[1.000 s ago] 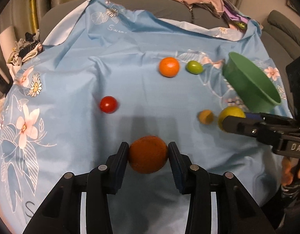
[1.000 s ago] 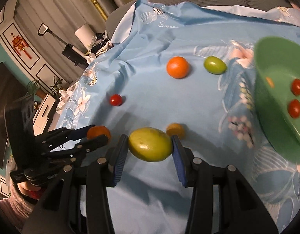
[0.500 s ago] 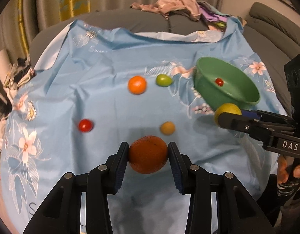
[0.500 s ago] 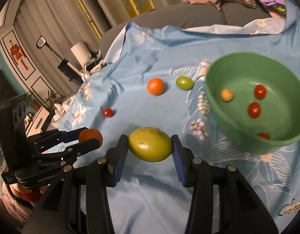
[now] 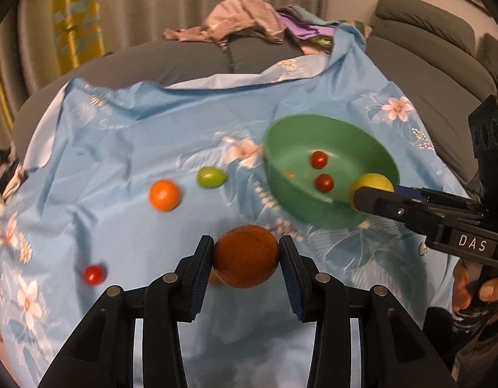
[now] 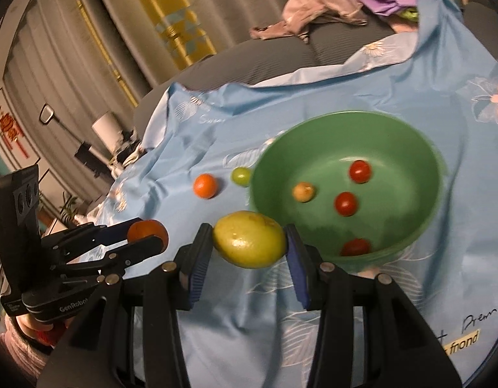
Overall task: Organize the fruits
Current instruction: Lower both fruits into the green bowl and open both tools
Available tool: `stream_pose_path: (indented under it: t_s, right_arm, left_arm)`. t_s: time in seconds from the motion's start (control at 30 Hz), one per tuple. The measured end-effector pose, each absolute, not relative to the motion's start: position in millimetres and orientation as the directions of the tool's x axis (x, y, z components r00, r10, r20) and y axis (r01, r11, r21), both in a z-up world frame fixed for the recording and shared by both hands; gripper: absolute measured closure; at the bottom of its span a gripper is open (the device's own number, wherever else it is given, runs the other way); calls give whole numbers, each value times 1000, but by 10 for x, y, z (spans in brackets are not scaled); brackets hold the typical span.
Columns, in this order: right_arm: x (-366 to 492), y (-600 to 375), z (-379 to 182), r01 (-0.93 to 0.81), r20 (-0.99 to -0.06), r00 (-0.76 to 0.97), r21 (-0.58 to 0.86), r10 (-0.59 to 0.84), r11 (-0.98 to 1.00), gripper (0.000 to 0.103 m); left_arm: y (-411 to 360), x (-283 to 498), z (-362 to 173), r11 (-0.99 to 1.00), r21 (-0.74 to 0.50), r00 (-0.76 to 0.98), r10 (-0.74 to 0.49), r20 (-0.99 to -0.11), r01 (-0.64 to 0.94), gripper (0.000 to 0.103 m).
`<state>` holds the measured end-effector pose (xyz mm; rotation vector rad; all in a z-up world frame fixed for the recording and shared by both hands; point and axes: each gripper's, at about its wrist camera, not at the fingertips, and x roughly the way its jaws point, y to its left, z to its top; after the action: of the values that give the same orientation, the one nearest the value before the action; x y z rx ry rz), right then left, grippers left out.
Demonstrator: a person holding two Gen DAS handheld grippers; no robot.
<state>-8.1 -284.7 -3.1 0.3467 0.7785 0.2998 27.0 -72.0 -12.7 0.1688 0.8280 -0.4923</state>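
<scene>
Fruits sit in the round green plastic bowl on the blue floral cloth: three red cherry tomatoes and one small tan fruit. Left hand-held gripper clamps a dark orange; right hand-held gripper clamps a yellow-green lemon at the bowl's rim, both angled downward.

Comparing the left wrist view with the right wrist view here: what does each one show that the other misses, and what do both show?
Only the left wrist view shows the small red tomato lying loose on the blue cloth, and the dark orange squeezed front-on in the left claw.

Only the right wrist view shows the small yellowish fruit and a third red tomato inside the green bowl, plus the lemon front-on in the right claw.

Both show the bowl, two tomatoes in it, the bright orange and the green fruit on the cloth.
</scene>
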Motion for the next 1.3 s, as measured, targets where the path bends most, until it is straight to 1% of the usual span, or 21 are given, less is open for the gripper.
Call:
stream_pose_path:
  t_s: [0.27,0.47,0.63,1.0,1.07,1.13,1.27,1.3]
  right_arm:
    - [10,-3106,-47,-68,-632,708,384,315,921,58]
    - [78,-3257,-139,-20,-650,711,362,268,932,58]
    - [115,-3292,-220,10,-681,705,290,199,957,58]
    - [138,-3287,-255,0,-696,692,265,191,964,57]
    - [113,-3304,-230,2,-688,698,279,198,960,53]
    - [86,-3290,-203,3,-683,702,284,200,959,49]
    - [-4,-3347,-148,9,-668,712,318,217,948,47]
    - [-26,-3358,-133,12,-665,714,326,220,945,47]
  left_arm:
    - [-1123,481,-74,825,-67,545,-429,-720,561,61]
    - [-1430,686,-160,790,-86,509,-470,-721,608,61]
    - [-1617,768,-288,772,-73,486,-467,-739,631,61]
    - [-1706,771,-414,765,-51,471,-446,-761,642,61]
    - [-1699,761,-400,766,-49,475,-445,-759,641,61]
    - [-1658,721,-356,769,-52,486,-453,-747,637,61]
    - [-1503,640,-202,776,-79,505,-480,-718,625,59]
    - [-1418,603,-150,784,-83,518,-482,-707,616,58]
